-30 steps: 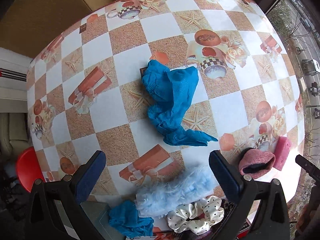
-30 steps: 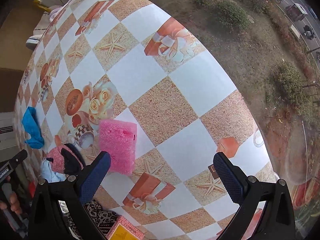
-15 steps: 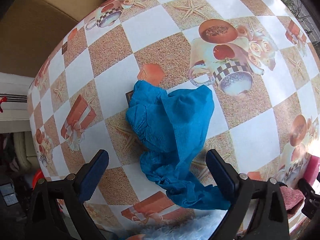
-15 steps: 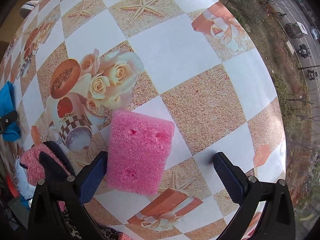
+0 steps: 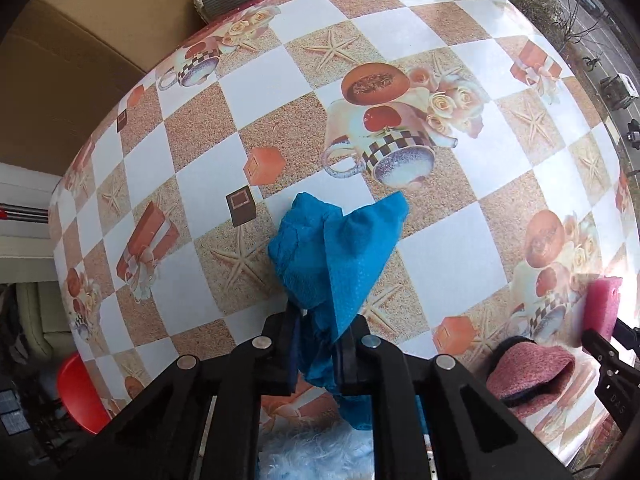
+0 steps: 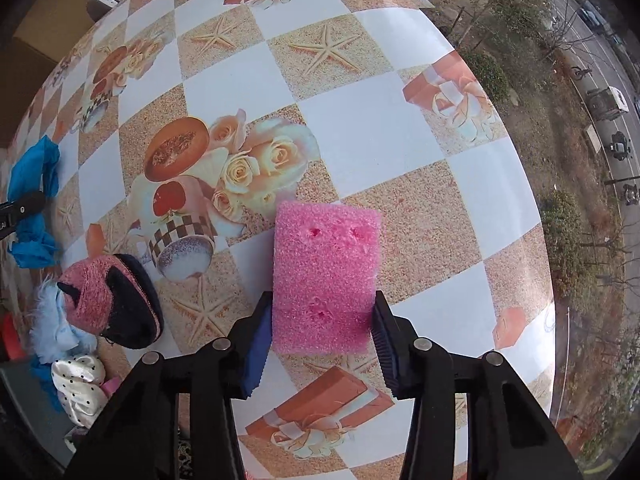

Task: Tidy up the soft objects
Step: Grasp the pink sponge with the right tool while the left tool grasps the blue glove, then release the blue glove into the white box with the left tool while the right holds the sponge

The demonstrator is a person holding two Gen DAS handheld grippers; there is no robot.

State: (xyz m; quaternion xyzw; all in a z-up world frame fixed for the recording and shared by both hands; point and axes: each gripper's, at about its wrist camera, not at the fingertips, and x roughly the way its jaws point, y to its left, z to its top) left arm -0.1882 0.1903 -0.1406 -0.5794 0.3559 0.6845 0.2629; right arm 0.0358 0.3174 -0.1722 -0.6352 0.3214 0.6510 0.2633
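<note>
Left tongs (image 5: 318, 354): we saw the 2 fingers drawn together and clamped on the lower folds of the blue cloth (image 5: 336, 256).
Blue cloth: it was a bright turquoise, dimpled fabric, crumpled and bunched; its upper part rose above the fingers and spread over the counter (image 5: 248, 128), and a loose end hung below them.
Right tongs (image 6: 322, 332): we saw both pads pressed against the 2 long sides of the pink sponge (image 6: 325, 276), holding its near end.
Pink sponge: it was a hot-pink rectangular block with a coarse, porous face and 4 small pits; its far end lay over a white and a sand-coloured square of the counter's checked cover.
Other soft things: a pink knitted piece with a dark lining (image 6: 112, 300) lay at the counter's near edge, left of the sponge; just beside it were a pale blue fluffy item (image 6: 54, 328) and a white satin scrunchie with black dots (image 6: 78, 386).
</note>
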